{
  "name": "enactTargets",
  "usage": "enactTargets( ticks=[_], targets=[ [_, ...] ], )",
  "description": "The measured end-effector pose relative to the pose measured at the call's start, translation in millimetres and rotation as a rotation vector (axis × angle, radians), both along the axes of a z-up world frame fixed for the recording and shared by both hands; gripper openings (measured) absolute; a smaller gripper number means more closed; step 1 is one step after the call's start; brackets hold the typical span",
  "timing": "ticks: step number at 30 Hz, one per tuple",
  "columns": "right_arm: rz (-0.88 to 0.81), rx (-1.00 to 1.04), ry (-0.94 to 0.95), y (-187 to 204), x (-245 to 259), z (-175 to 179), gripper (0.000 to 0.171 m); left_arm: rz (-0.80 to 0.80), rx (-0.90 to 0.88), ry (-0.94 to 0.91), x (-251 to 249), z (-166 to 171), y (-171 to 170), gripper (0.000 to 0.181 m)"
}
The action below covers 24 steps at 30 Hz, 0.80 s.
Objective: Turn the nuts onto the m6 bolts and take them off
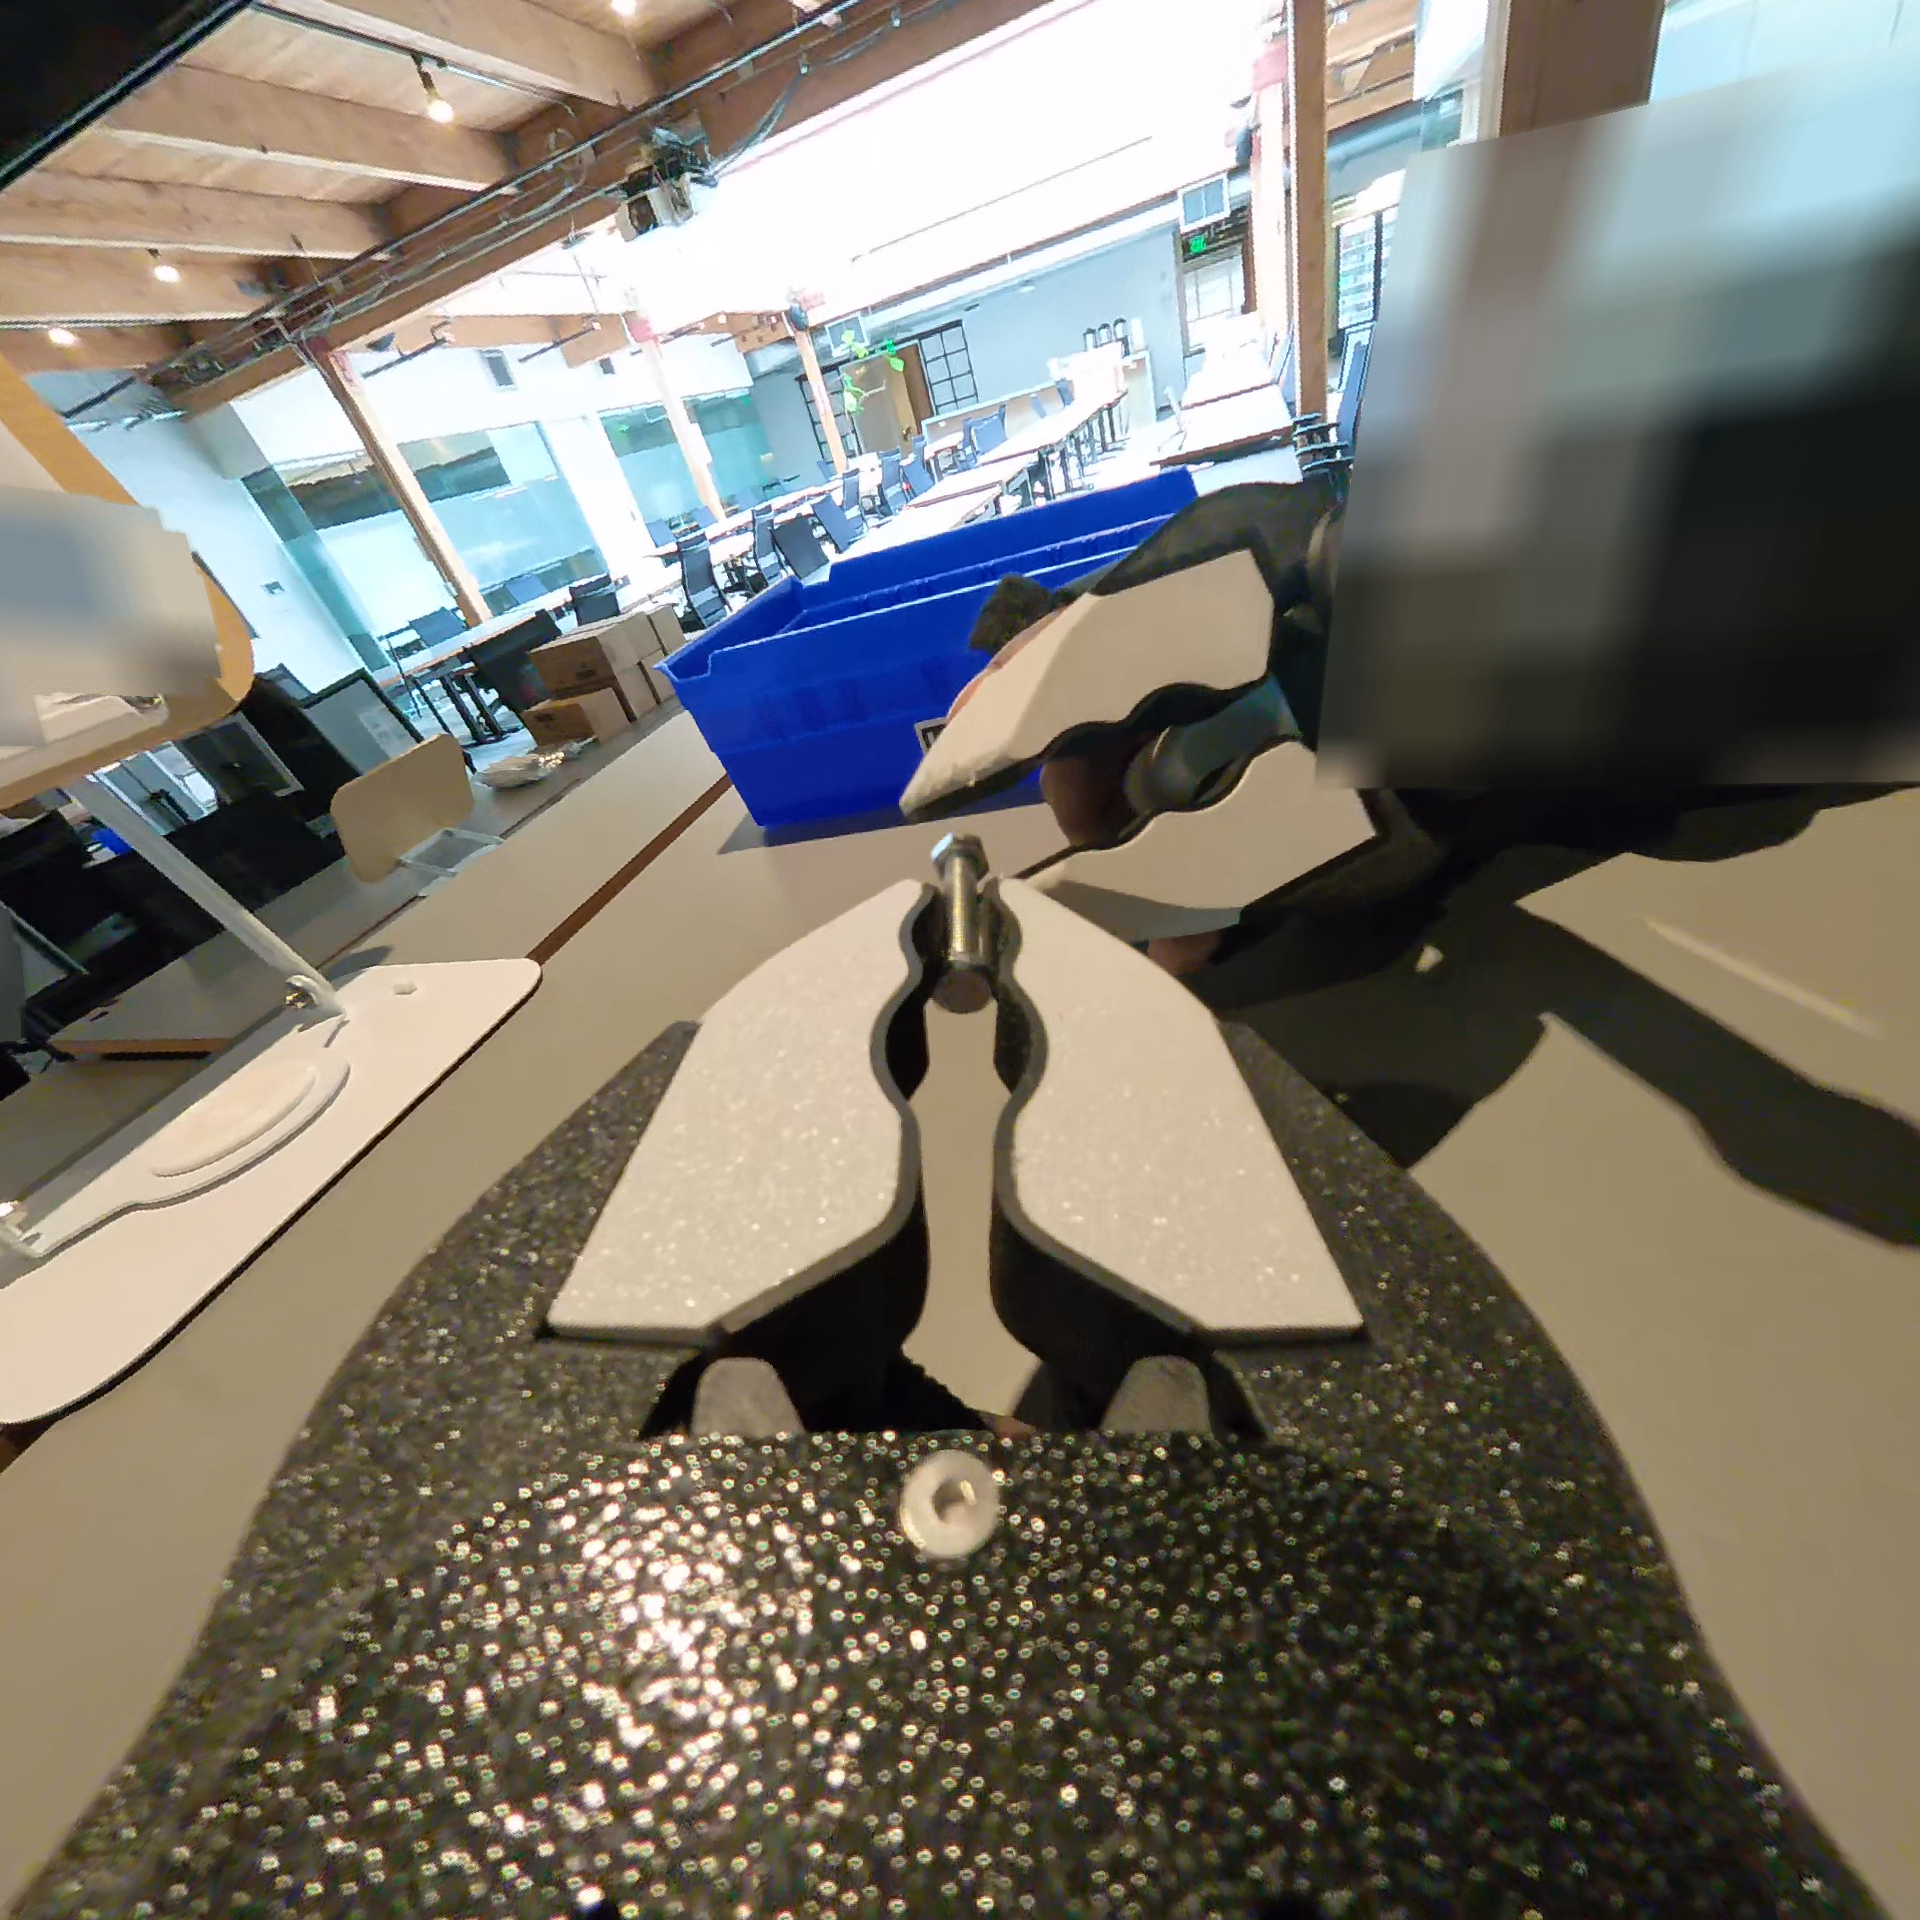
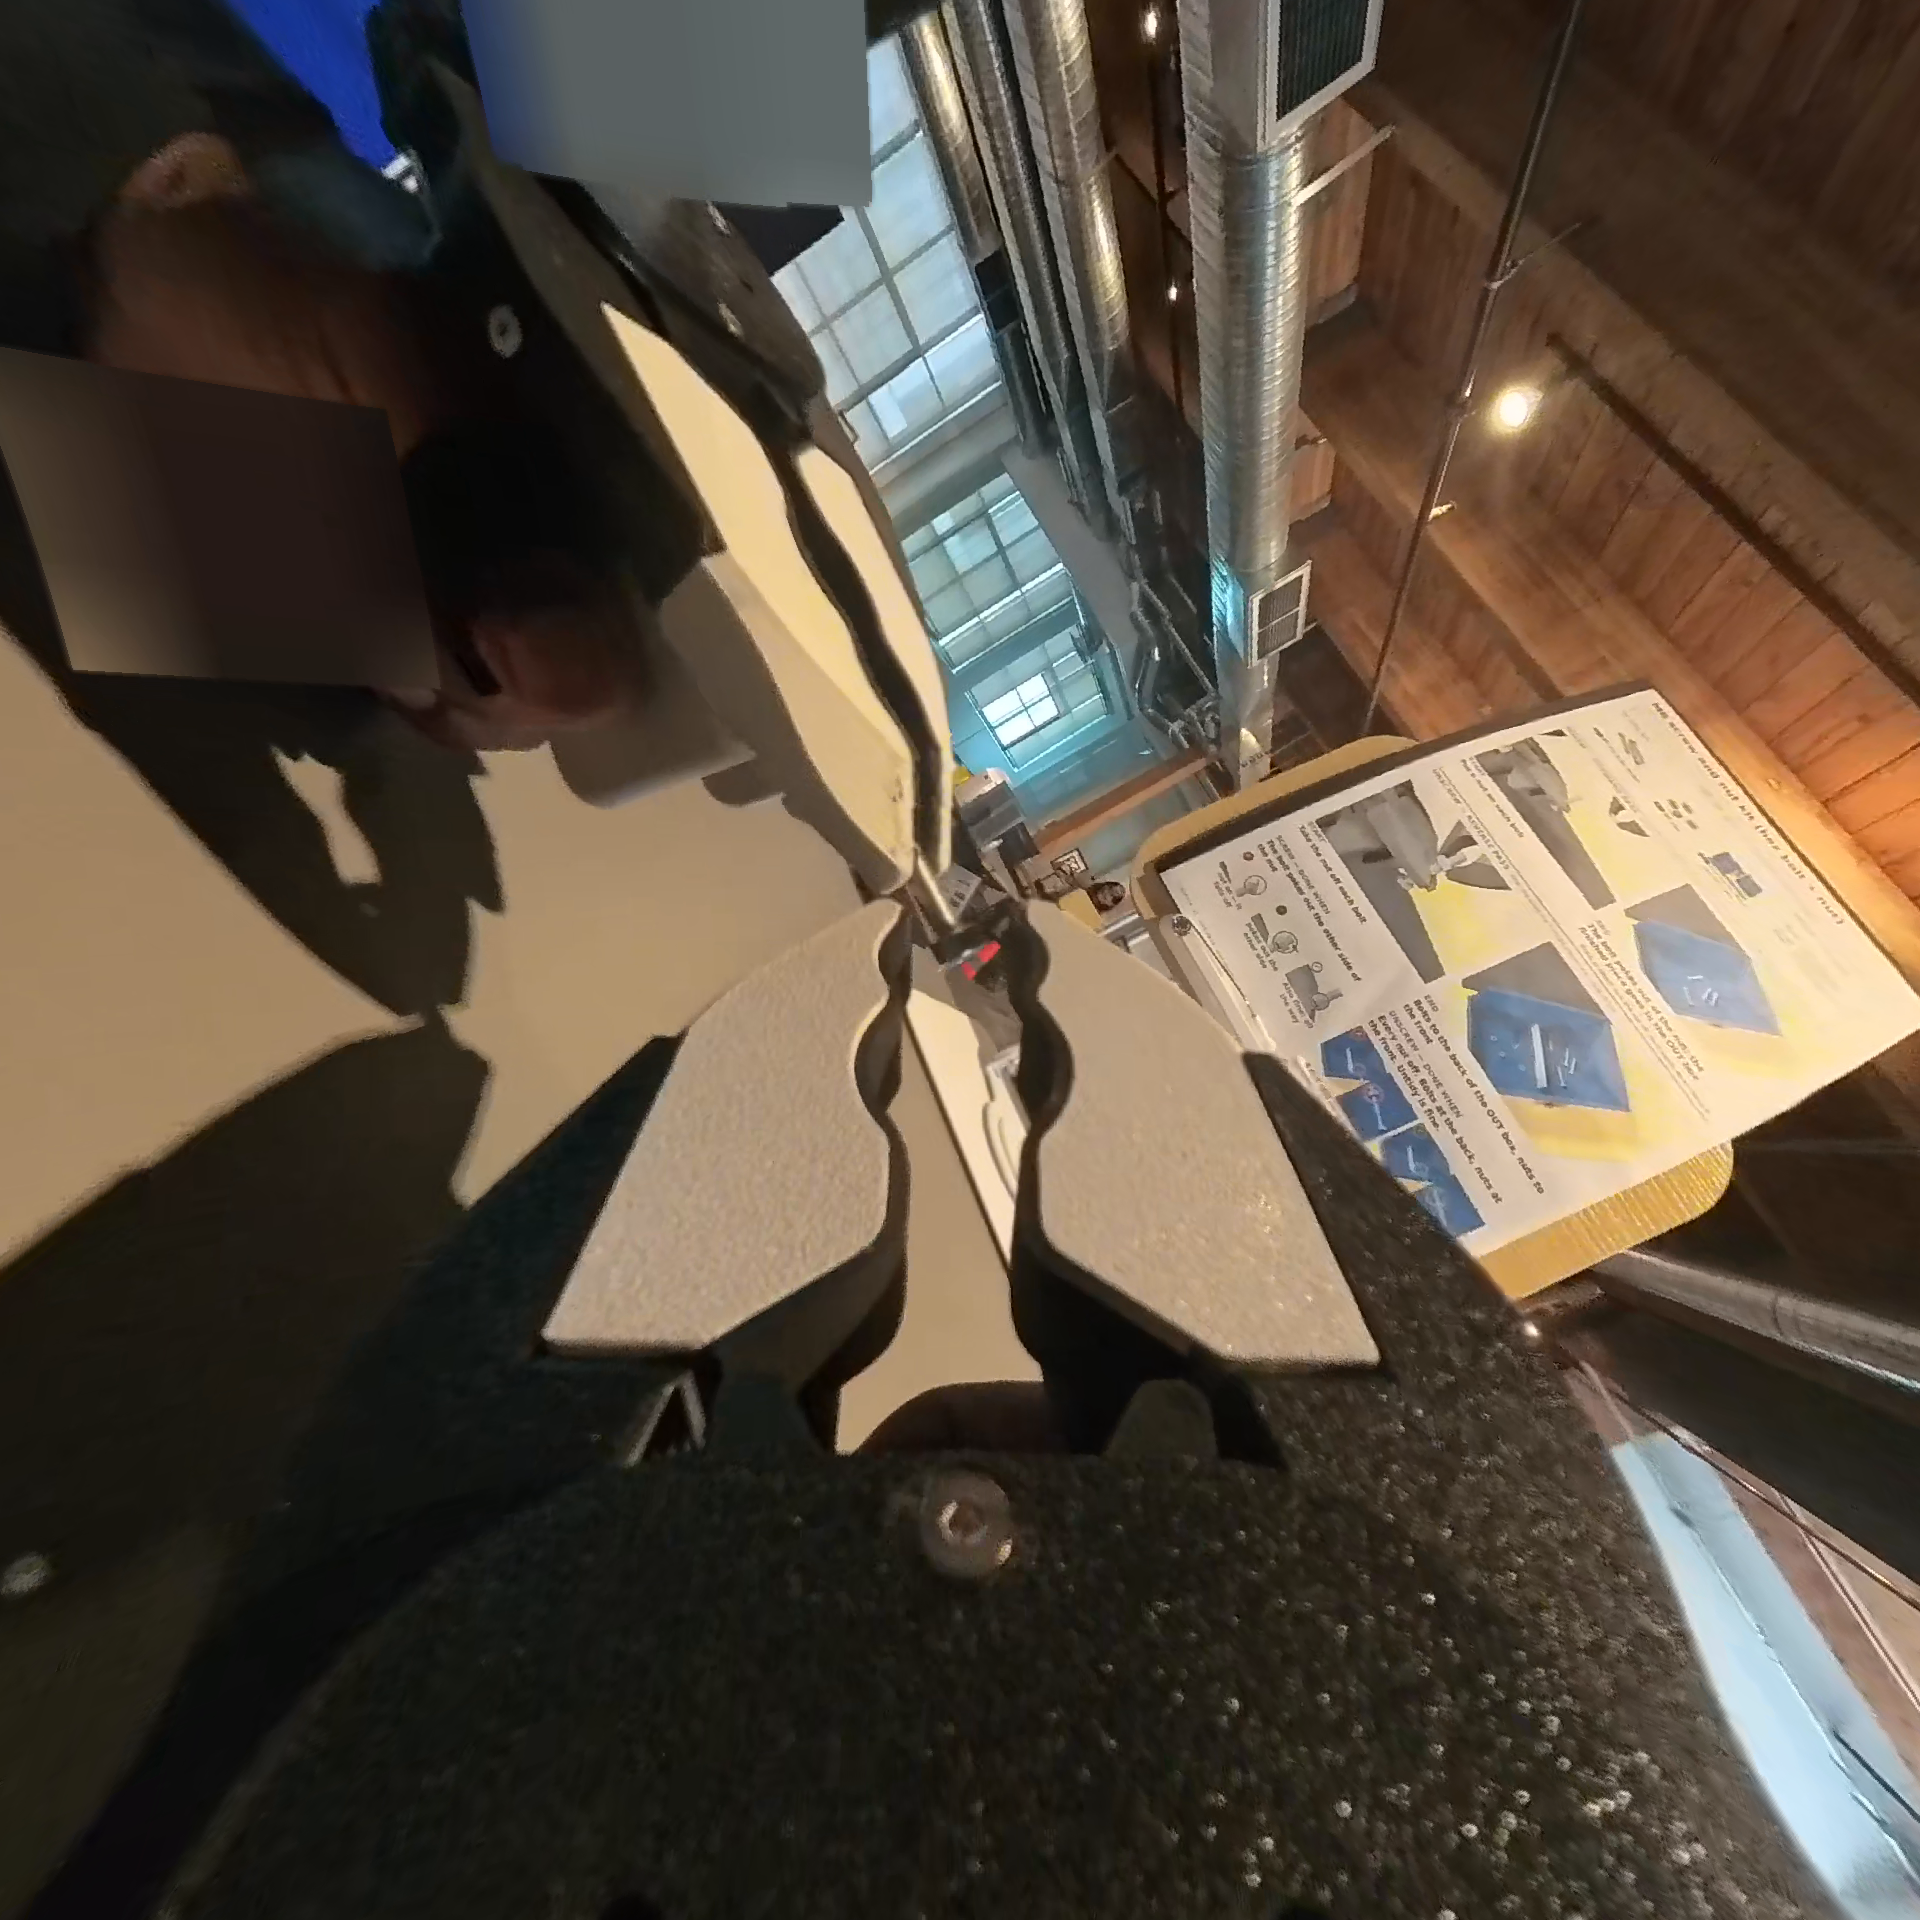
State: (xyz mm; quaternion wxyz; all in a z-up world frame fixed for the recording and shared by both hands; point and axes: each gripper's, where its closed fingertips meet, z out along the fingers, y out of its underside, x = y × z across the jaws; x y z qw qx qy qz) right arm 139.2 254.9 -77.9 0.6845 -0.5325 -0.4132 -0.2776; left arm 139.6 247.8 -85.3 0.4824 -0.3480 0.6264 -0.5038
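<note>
Left wrist view: left gripper (image 1: 961,914) clamped narrow on a bolt (image 1: 961,935), held above the grey table (image 1: 1558,1455). Right gripper (image 1: 997,821) is just beside the bolt's far end, fingers apart. Blue bin (image 1: 831,686) behind.

Right wrist view: right gripper (image 2: 961,925) fingers narrowly apart around the bolt (image 2: 928,896) tip; whether they pinch a nut, cannot tell. Instruction sheet (image 2: 1558,935) to the right.

Judgement: mid-cycle, one bolt in hand; whether the nut is going on or coming off is not clear.
</note>
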Motion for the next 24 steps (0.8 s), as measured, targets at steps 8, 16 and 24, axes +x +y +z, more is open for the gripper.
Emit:
enactTargets(
  ticks=[8, 16, 24],
  targets=[
    [-0.065, 0.027, -0.009, -1, -1, 4, 0.018, 0.022, -0.006, 0.028, -1, -3, 1, 0.007],
    [-0.098, 0.049, -0.024, -5, -5, 8, 0.017, 0.009, -0.059, 0.013, -5, 2, -1, 0.007],
    [0.042, -0.032, 0.032, -21, -9, 6, 0.028, -0.049, -0.076, -0.006, -7, 5, -10, 0.007]
  ],
)
